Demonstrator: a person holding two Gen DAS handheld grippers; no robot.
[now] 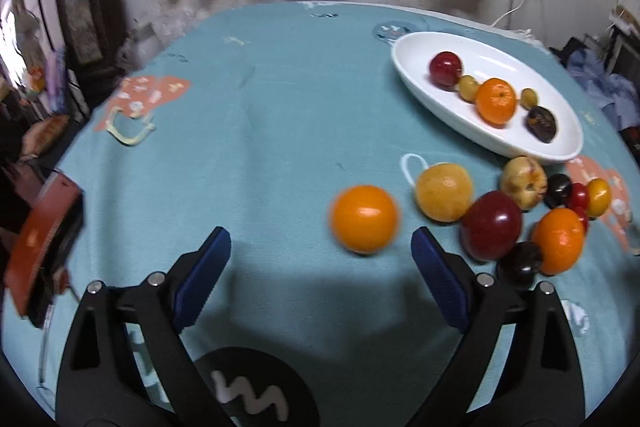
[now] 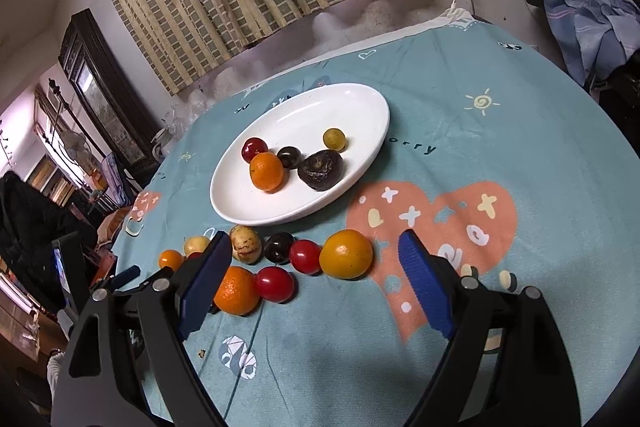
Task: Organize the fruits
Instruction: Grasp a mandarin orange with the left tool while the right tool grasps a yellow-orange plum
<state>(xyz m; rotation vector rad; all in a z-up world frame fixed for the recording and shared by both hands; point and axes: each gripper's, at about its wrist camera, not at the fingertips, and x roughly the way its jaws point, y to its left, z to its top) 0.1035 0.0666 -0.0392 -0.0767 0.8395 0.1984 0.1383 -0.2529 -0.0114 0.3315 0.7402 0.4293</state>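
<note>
Left claw (image 1: 321,243) gapes; only there, red box (image 1: 40,247).

From my left feed I count one white plate (image 1: 404,63) at two o'clock, with five fruits on it: one red fruit (image 1: 445,69), one mandarin (image 1: 496,101), two small yellow-green fruits (image 1: 468,87) and one dark wrinkled fruit (image 1: 542,123).

Loose on the cloth, around three o'clock, I count ten: two orange fruits (image 1: 364,219), two yellow fruits (image 1: 444,191), one pale mottled fruit (image 1: 524,181), three red ones (image 1: 492,225) and two dark ones (image 1: 520,263). That makes fifteen pieces.

My right feed shows only nine loose; its left finger may hide the tenth.

Two blue pads (image 1: 208,267) show per feed, four in all.
</note>
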